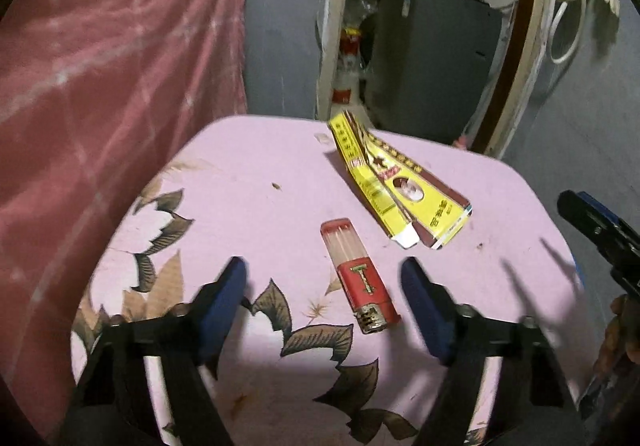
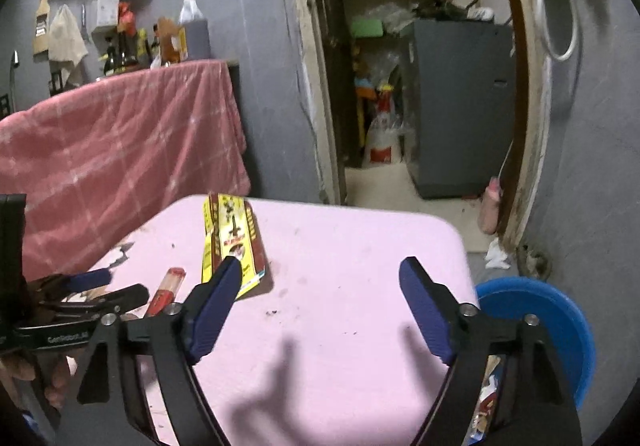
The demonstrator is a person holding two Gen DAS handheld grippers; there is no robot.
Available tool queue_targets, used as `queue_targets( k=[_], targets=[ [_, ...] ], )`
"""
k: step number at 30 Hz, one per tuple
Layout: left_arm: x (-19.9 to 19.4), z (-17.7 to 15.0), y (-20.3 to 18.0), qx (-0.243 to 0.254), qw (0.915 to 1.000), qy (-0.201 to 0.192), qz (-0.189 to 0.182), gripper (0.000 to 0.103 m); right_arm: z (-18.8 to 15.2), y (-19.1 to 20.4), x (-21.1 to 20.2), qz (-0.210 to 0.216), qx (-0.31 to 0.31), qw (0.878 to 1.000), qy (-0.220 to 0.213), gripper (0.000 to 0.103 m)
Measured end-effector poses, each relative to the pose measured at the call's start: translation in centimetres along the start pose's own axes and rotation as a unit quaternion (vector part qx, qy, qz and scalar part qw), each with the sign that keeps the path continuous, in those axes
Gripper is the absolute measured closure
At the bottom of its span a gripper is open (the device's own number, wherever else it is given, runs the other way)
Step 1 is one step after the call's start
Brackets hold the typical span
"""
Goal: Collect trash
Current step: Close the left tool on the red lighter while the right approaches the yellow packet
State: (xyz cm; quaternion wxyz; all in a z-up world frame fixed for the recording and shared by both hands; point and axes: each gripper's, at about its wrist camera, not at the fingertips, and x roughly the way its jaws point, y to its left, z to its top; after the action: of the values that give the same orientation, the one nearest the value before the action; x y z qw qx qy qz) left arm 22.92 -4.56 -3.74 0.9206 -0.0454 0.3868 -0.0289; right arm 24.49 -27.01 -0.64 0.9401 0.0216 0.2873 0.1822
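Left gripper (image 1: 324,286) and right gripper (image 2: 320,286), both spread wide and empty, over the pink table (image 1: 248,166).

The red lighter (image 1: 358,274) lies between the left fingers, flattened yellow carton (image 1: 400,186) at 1 o'clock; the slim lighter may roll or skid aside if pinched off-centre, missing the blue bin (image 2: 560,310).

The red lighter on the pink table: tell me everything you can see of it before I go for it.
The lighter lies flat on the pink floral tablecloth, untouched. Its lower body is opaque red with a gold T-shaped emblem; the upper half looks like clear plastic with a red end. The metal striker end points toward the left gripper, whose open fingers flank it without contact. The flattened yellow carton lies just beyond, apart from it. The right wrist view shows only part of it.
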Motion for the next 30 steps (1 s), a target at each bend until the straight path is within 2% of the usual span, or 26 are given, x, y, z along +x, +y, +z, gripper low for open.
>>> queue_targets(
  k=[1, 5, 7, 8, 12, 14, 22, 30],
  targets=[
    [0.2, 0.1, 0.0, -0.001, 1.0000, 0.005, -0.003, 0.043, 0.0, 0.1, 0.4, 0.002, -0.002, 1.000, 0.006, 0.034],
    [1.3, 0.5, 0.1, -0.002, 0.9995, 0.024, -0.020, 0.056, 0.1, 0.9, 1.6, 0.008, -0.016, 1.000, 0.026, 0.040],
    [1.7, 0.6, -0.1, 0.000, 0.9992, 0.031, -0.025, 0.062, 0.2, 1.2, 2.2, 0.013, -0.018, 0.999, 0.039, 0.048],
    [2.0, 0.7, -0.2, 0.001, 0.9990, 0.035, -0.026, 0.066, 0.2, 1.3, 2.5, 0.015, -0.019, 0.999, 0.047, 0.050],
    [2.9, 1.0, -1.0, 0.020, 0.9989, 0.041, -0.013, 0.069, 0.2, 1.3, 3.5, 0.023, -0.011, 0.997, 0.071, 0.051],
    [3.1, 1.1, -1.1, 0.025, 0.9988, 0.042, -0.007, 0.078, 0.3, 1.2, 4.1, 0.033, -0.005, 0.996, 0.085, 0.051],
    [4.0, 2.5, 1.5, 0.022, 0.9986, 0.048, 0.006, 0.082, 1.0, 1.7, 7.0, 0.067, 0.007, 0.987, 0.144, 0.051],
    [4.5, 3.4, 4.3, 0.013, 0.9986, 0.051, -0.007, 0.083, 1.7, 3.0, 10.5, 0.084, -0.001, 0.980, 0.181, 0.051]
  ],
)
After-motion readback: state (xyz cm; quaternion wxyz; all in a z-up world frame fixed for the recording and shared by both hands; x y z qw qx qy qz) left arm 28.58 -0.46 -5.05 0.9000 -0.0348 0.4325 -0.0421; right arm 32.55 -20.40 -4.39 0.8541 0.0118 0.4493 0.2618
